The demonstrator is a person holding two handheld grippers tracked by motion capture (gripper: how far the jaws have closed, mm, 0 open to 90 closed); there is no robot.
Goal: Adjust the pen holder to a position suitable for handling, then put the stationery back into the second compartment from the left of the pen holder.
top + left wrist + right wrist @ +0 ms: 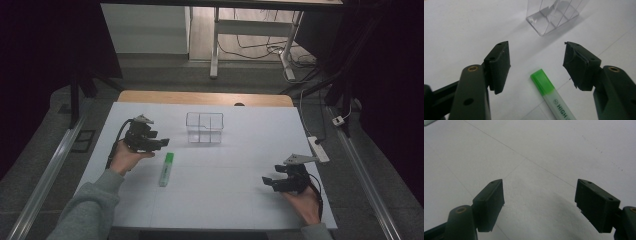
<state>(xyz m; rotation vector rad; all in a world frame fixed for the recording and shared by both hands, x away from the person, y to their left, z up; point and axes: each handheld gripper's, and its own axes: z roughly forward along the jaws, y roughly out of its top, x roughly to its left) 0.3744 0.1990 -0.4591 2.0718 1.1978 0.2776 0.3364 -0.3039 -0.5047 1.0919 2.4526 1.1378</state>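
A green highlighter (166, 169) with a bright green cap lies flat on the white table top (240, 150), left of the middle. My left gripper (161, 144) hovers just left of and beyond its cap, jaws pointing right. In the left gripper view my left gripper (536, 53) is open, and the highlighter (551, 96) lies on the table below the gap, untouched. A clear plastic box (204, 128) with compartments stands farther back, also visible as the clear box (556, 15). My right gripper (267, 181) rests low at the front right. It is open (540, 192) over bare table.
A white power strip (318, 148) lies along the table's right edge. A wooden strip (205, 98) borders the far side. Metal rails run along both sides on the floor, and a desk frame (215, 55) with cables stands behind.
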